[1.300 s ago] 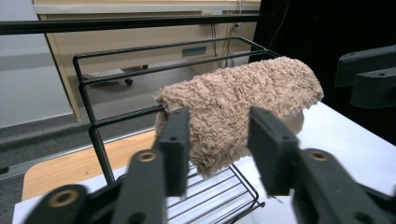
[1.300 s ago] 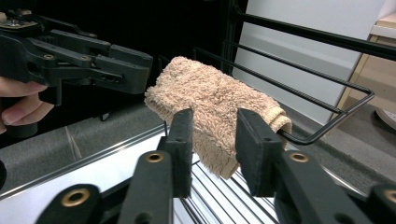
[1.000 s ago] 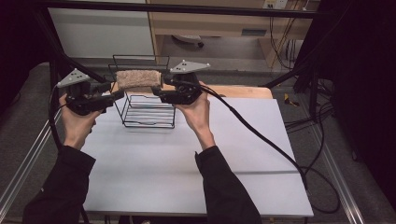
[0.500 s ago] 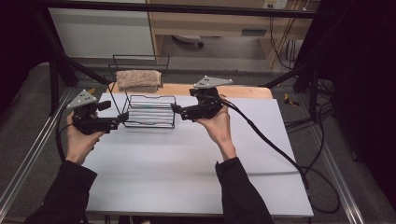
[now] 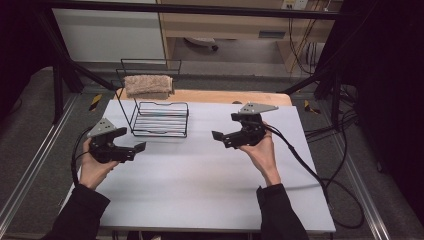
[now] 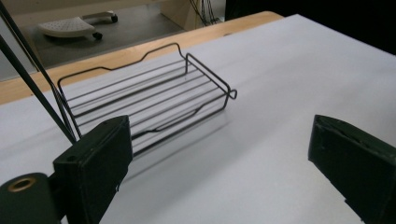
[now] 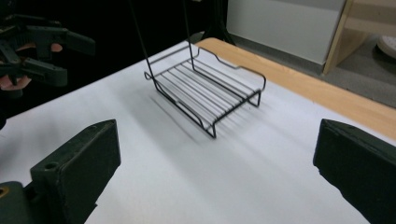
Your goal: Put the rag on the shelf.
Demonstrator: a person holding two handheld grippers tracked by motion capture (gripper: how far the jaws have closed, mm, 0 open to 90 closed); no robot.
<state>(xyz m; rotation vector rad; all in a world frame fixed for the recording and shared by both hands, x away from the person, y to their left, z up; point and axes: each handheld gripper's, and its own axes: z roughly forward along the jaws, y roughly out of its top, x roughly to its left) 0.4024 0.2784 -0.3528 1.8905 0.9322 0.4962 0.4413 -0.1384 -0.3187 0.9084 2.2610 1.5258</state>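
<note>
The folded beige towel (image 5: 148,86) lies on the upper tier of the black wire rack (image 5: 159,119), which stands at the far left part of the white surface (image 5: 210,185). The placing looks finished, as far as one can judge, because neither gripper touches the rack or the towel. The left gripper (image 5: 134,148) hovers near the rack's front left corner with its jaws spread and nothing between them. The right gripper (image 5: 220,137) is well apart from the rack on the right, jaws also spread and empty. The lower tier of the rack (a flat grid of wires) carries nothing. What is left seems only to rest the hands, or to bring one more item, but no other item lies on the surface. Nothing stands in the way between grippers and rack; only the black cable (image 5: 305,165) trails from the right gripper across the right side of the surface.
</note>
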